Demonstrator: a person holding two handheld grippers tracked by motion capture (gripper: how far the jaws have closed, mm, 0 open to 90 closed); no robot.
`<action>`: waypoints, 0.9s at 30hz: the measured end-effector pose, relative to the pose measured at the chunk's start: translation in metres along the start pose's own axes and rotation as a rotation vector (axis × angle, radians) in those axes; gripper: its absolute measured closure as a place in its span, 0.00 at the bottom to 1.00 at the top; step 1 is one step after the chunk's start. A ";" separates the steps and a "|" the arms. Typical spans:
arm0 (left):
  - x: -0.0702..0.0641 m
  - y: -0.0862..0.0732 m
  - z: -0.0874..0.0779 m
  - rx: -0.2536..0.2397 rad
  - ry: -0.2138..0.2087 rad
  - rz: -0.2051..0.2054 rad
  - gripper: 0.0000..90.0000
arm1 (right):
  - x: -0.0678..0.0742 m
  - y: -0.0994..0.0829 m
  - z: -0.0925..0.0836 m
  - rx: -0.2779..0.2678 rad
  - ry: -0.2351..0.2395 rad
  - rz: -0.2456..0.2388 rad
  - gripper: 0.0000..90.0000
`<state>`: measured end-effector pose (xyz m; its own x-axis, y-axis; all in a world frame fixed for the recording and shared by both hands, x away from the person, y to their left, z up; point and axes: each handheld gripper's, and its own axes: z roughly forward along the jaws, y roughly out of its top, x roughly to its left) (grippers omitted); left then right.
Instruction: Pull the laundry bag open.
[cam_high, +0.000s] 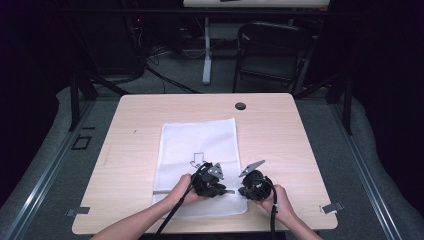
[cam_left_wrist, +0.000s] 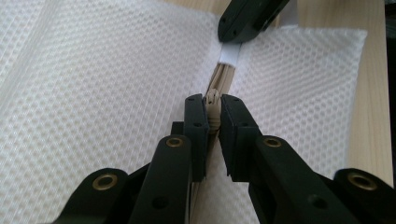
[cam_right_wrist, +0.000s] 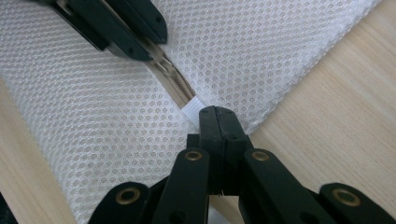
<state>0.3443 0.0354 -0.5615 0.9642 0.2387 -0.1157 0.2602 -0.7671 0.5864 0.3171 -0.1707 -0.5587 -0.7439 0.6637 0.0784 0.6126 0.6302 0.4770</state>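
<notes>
So I've got a white mesh bag (cam_high: 197, 150) lying flat on my light wood table (cam_high: 280, 135), its short end toward the near edge and a bit left of the middle. The only marking I can see is a small arrow outline (cam_high: 198, 159) printed on it in the high view; no brand or readable text anywhere. The fabric is that honeycomb net stuff, tiny round holes all over, soft and slightly rumpled. A beige zipper (cam_left_wrist: 223, 79) runs across the bag near the near edge of the table, with fine coil teeth and a white fabric tab (cam_right_wrist: 192, 110) at its end by the bag's right side edge. My left gripper (cam_left_wrist: 213, 116) has its black jaws pinched narrow on the zipper pull (cam_left_wrist: 212, 108), a little beige piece standing up between the pads. My right gripper (cam_right_wrist: 218, 122) is clamped fully together on that white tab, right where the mesh meets bare wood. The two tools sit close to each other. There's a dark round grommet (cam_high: 240, 106) in the table near the far edge.
</notes>
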 end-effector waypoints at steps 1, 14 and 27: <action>0.000 -0.001 -0.001 0.007 0.006 -0.005 0.91 | 0.000 0.000 0.000 0.000 0.004 -0.001 1.00; -0.001 -0.002 -0.002 0.006 -0.006 0.004 0.91 | -0.002 0.000 0.001 -0.009 0.020 0.001 1.00; -0.001 -0.004 -0.006 0.003 -0.002 0.007 0.91 | -0.003 -0.001 0.000 -0.010 0.025 0.002 1.00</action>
<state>0.3415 0.0420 -0.5588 0.9661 0.2319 -0.1133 0.2535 -0.7707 0.5845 0.3192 -0.1732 -0.5597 -0.7490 0.6548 0.1008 0.6115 0.6247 0.4857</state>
